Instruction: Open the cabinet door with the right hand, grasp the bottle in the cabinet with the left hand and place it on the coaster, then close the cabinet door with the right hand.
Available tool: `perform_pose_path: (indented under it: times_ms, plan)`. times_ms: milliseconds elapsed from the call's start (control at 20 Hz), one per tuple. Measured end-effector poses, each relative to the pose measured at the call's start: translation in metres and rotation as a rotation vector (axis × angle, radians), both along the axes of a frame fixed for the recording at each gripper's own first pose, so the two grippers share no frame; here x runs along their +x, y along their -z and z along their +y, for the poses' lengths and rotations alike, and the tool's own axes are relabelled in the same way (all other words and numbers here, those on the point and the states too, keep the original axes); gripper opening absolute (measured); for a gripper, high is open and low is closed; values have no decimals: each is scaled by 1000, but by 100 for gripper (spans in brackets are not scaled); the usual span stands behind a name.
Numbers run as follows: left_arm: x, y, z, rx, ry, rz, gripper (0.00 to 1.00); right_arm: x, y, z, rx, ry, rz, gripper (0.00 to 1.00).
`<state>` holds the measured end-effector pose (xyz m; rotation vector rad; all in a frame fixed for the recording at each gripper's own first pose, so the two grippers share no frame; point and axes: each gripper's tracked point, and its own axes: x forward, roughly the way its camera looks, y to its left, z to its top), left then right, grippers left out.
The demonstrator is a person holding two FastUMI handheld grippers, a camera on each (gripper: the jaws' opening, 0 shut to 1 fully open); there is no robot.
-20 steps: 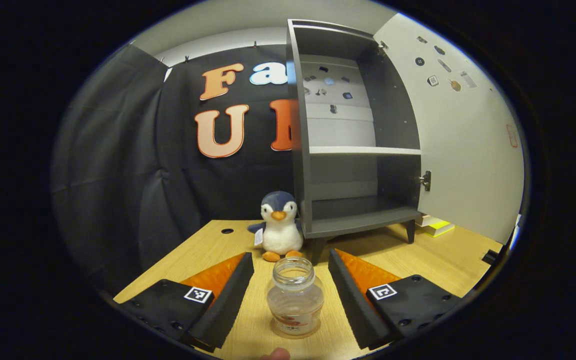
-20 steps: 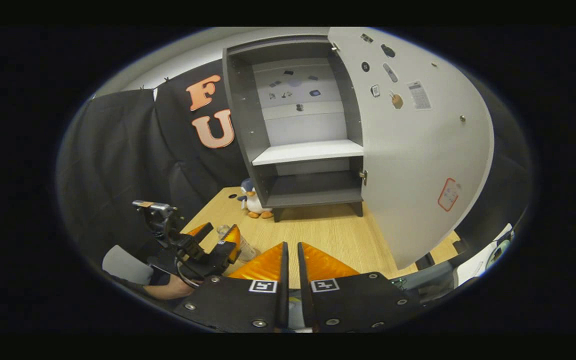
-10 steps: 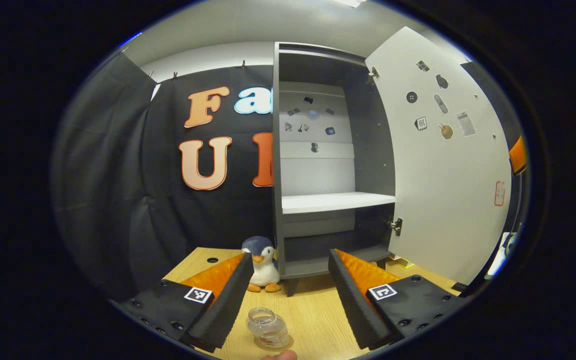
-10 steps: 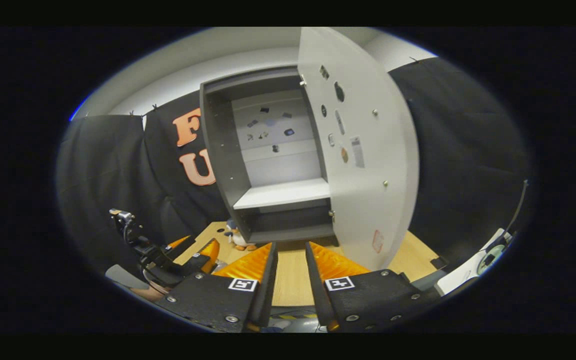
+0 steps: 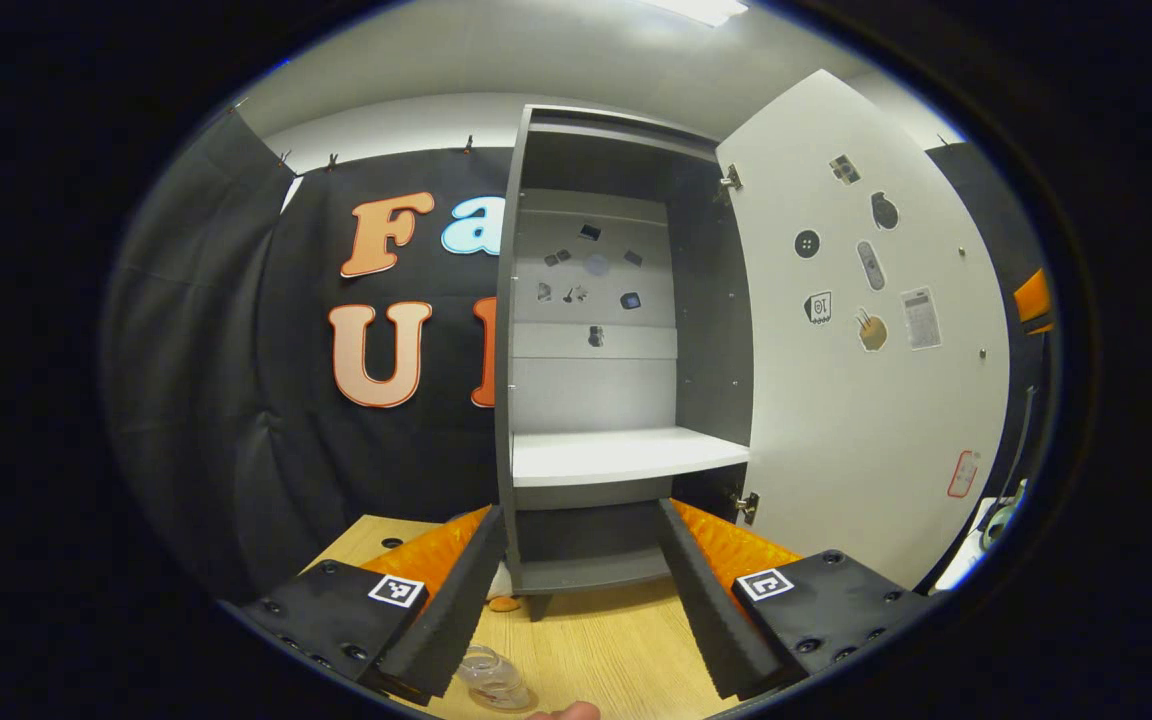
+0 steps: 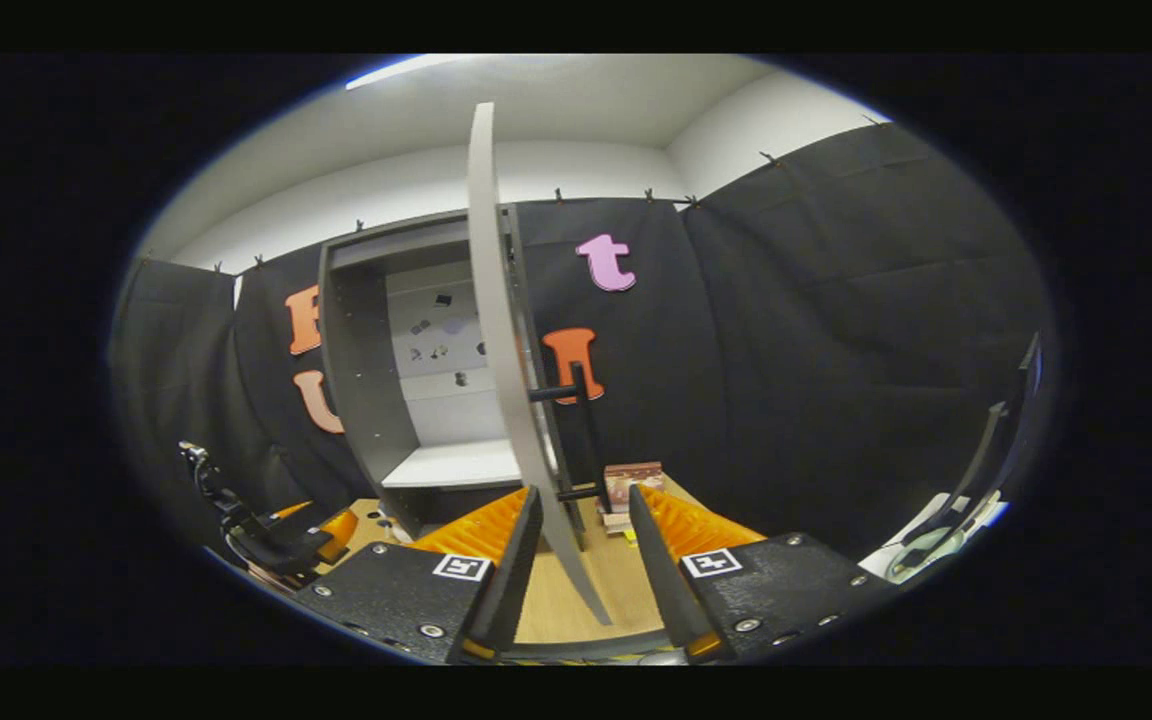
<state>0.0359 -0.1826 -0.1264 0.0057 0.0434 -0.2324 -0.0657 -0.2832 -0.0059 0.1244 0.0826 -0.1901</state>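
The grey cabinet (image 5: 596, 400) stands open, its white door (image 5: 866, 380) swung out to the right and its shelves bare. The clear glass bottle (image 5: 491, 680) stands on the table below my left gripper (image 5: 581, 512), partly behind one finger; whether a coaster lies under it I cannot tell. My left gripper is open and empty, well above and back from the bottle. In the right gripper view the door (image 6: 511, 400) is edge-on, with its black handle (image 6: 581, 430) on the outer face. My right gripper (image 6: 583, 495) is open, the door's edge lined up between its fingers.
The cabinet stands on a wooden table (image 5: 606, 650). A plush penguin (image 5: 504, 602) peeks out beside the cabinet's foot. A small stack of boxes (image 6: 631, 482) lies behind the door. The left gripper (image 6: 271, 535) and the hand holding it are at the lower left.
My left gripper has risen and drawn back from the bottle, which has dropped to the view's bottom. My right gripper has swung round to the door's edge and spread its fingers.
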Motion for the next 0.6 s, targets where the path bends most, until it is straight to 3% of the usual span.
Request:
perform_pose_path:
  times_ms: [50, 100, 150, 200, 300, 350, 400, 600]
  plan:
    - [1, -1, -2, -1, 1, 5, 98, 5, 1, -6, -2, -3, -2, 55]
    - [3, -3, -2, -1, -1, 11, 95, 11, 4, -10, 0, -8, -3, 65]
    - [4, -4, -1, 1, -5, 15, 100, 17, 8, -16, 6, -12, 3, 58]
    - [6, -5, -1, 5, -8, 21, 95, 23, 12, -21, 12, -19, 6, 50]
    - [6, -8, 4, 18, -20, 23, 98, 38, 22, -19, 22, -38, 20, 67]
    - [7, -12, 9, 23, -29, 14, 98, 41, 26, -18, 20, -48, 21, 53]
    - [8, -15, 12, 29, -35, 12, 98, 45, 27, -16, 18, -62, 18, 63]
    - [10, -8, 27, 33, -64, 36, 98, 50, 32, -8, -27, -76, 11, 70]
